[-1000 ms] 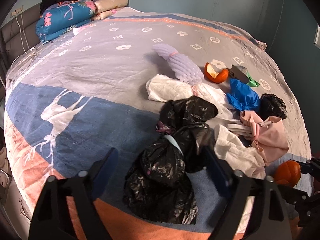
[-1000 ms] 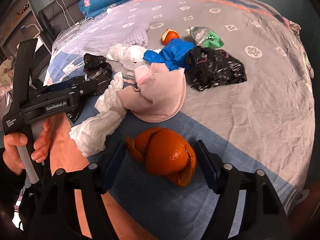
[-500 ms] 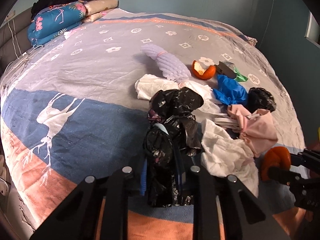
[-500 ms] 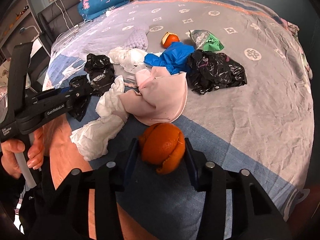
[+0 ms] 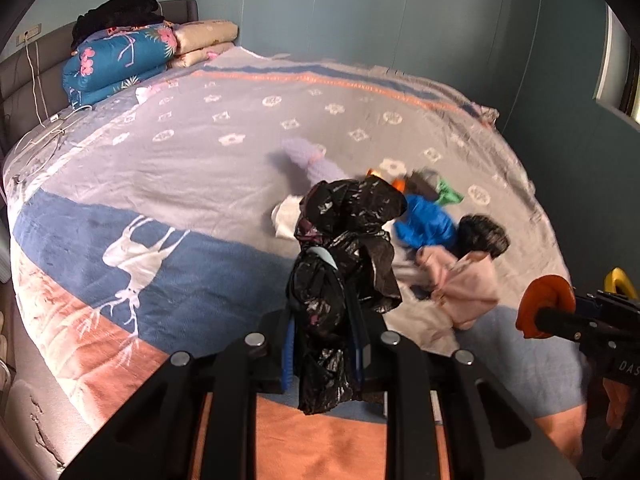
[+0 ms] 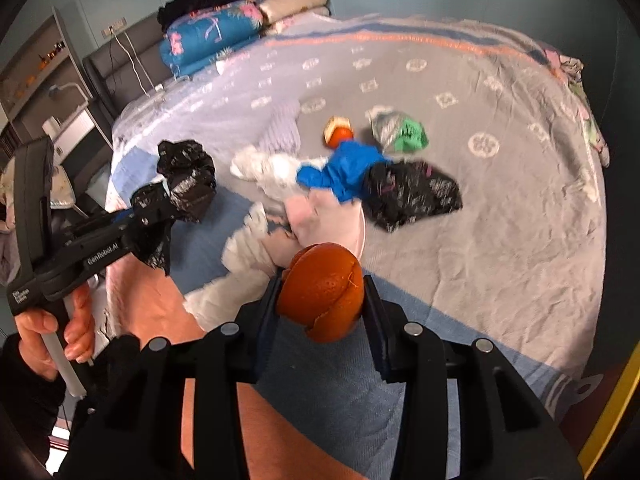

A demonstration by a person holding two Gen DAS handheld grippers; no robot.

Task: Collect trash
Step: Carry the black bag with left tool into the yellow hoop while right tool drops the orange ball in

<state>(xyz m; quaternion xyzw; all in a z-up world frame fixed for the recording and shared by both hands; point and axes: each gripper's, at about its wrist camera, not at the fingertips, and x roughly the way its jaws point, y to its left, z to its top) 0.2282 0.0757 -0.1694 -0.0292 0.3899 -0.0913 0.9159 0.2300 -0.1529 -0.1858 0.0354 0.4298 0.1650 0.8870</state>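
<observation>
The left gripper (image 5: 325, 344) clamps a crumpled black bag (image 5: 344, 264), and the right gripper (image 6: 322, 312), whose jaws have just been closing, pinches an orange peel (image 6: 322, 290); both hang above the bed (image 5: 200, 160), near its foot edge. Beyond them the litter pile (image 6: 344, 172) sits mid-bed, with bare cover towards the pillows (image 5: 120, 60).

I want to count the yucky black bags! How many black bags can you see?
2. One black bag hangs clamped in the left gripper. The other black bag lies on the bed beside the blue bag. More may hide under the pile.
</observation>
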